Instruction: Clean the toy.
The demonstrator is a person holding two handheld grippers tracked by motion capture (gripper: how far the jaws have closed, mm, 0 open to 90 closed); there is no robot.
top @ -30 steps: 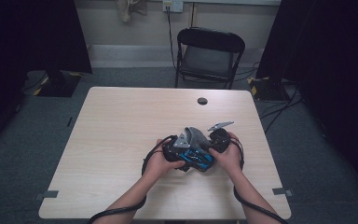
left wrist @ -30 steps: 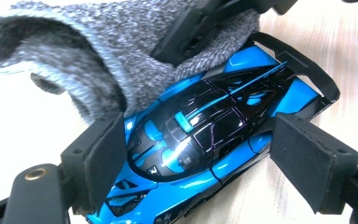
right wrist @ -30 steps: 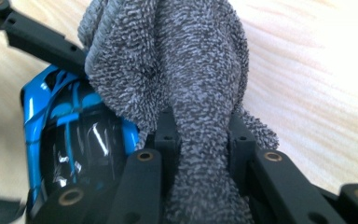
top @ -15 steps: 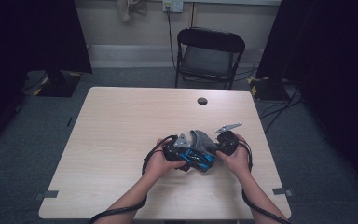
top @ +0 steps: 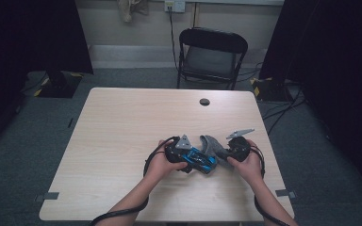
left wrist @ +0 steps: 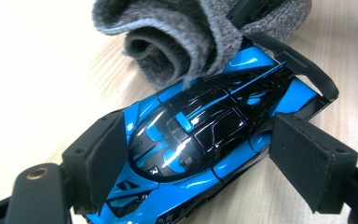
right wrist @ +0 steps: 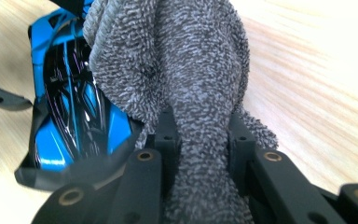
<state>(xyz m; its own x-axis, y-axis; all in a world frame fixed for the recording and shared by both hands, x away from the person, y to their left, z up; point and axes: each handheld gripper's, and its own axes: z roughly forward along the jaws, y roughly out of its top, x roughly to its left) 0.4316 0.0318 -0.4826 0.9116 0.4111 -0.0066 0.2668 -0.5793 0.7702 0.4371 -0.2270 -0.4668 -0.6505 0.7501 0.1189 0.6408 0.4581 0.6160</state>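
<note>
A glossy blue and black toy car (left wrist: 200, 126) lies on the wooden table (top: 122, 132) near its front right. My left gripper (left wrist: 200, 158) is shut on it, one pad against each side of the body. In the high view the car (top: 206, 163) sticks out to the right of the left gripper (top: 194, 159). A grey terry cloth (right wrist: 191, 60) is pinched in my right gripper (right wrist: 203, 135), whose jaws are shut on its bunched middle. The cloth (top: 212, 143) drapes against the car's far end (right wrist: 70, 107), with the right gripper (top: 227, 153) just right of it.
A small black round object (top: 204, 101) lies on the table toward the far edge. A black folding chair (top: 212, 56) stands behind the table. Cables trail from both grippers past the table's near edge. Bare tabletop stretches to the left.
My right hand has slid to the right with the cloth, drawing it off the top of the car. The left hand and the car have stayed put.
</note>
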